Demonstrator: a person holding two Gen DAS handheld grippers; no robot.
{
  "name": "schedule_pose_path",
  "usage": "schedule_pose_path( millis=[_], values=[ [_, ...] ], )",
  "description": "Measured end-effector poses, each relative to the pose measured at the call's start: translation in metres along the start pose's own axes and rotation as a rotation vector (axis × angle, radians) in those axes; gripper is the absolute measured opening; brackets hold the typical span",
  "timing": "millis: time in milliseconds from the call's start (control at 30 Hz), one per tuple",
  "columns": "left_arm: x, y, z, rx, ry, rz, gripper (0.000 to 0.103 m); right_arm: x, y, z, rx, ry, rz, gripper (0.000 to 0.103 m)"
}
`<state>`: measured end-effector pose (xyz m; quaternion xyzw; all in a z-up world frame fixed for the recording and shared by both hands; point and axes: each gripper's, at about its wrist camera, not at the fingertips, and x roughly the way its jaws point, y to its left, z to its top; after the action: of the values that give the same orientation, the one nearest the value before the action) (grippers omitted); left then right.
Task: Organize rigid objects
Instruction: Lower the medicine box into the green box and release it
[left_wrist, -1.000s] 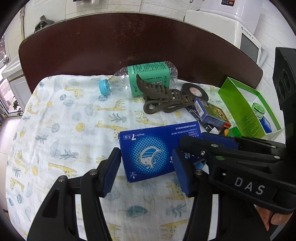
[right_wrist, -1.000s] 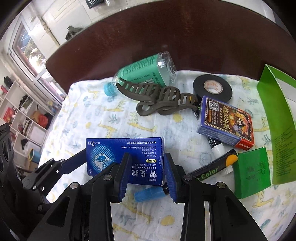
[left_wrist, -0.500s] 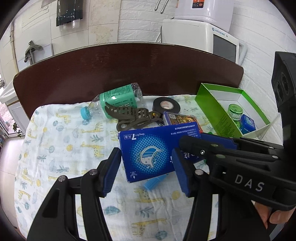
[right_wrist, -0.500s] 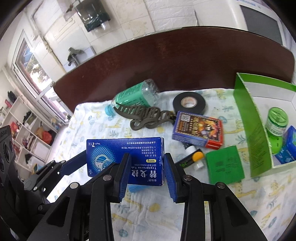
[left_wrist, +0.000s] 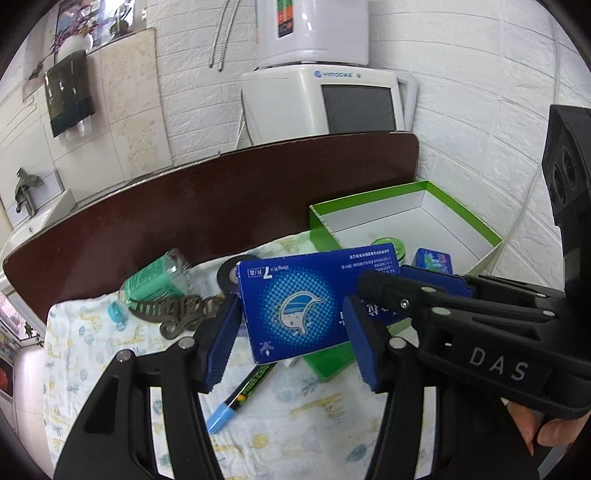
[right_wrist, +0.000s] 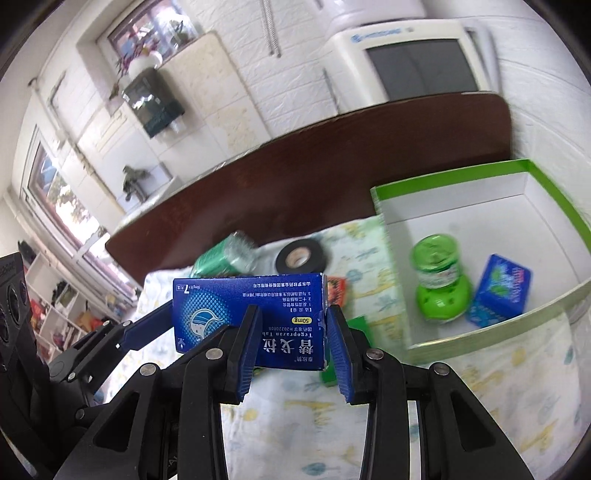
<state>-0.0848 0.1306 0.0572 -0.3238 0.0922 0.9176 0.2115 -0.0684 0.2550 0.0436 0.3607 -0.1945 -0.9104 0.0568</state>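
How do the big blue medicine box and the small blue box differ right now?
The big blue medicine box is held off the table in the jaws of both grippers; the small blue box lies inside the green tray, beside the green jar. The medicine box is flat, wide and dark blue with a white emblem; the small box looks stubbier and lighter blue. Both are rigid printed cartons.
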Motion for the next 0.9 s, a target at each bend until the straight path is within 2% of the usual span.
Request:
schedule_pose_path(
  millis=[33,67,433,900],
  values=[
    [0.002,-0.009,0.006,0.018,-0.007,-0.006,0.055,-0.005,-0.007,0.003,0.009,-0.015,-0.006,0.038],
    [0.003,-0.017,0.012,0.011,-0.010,0.025,0.055,-0.010,-0.016,0.007,0.021,-0.029,-0.014,0.038],
    [0.041,-0.078,0.062,0.103,-0.030,-0.057,0.055,-0.041,-0.088,0.042,0.105,-0.130,-0.098,0.038],
    [0.102,-0.096,0.083,0.122,0.038,-0.080,0.055,-0.008,-0.141,0.063,0.170,-0.107,-0.131,0.038]
  ],
)
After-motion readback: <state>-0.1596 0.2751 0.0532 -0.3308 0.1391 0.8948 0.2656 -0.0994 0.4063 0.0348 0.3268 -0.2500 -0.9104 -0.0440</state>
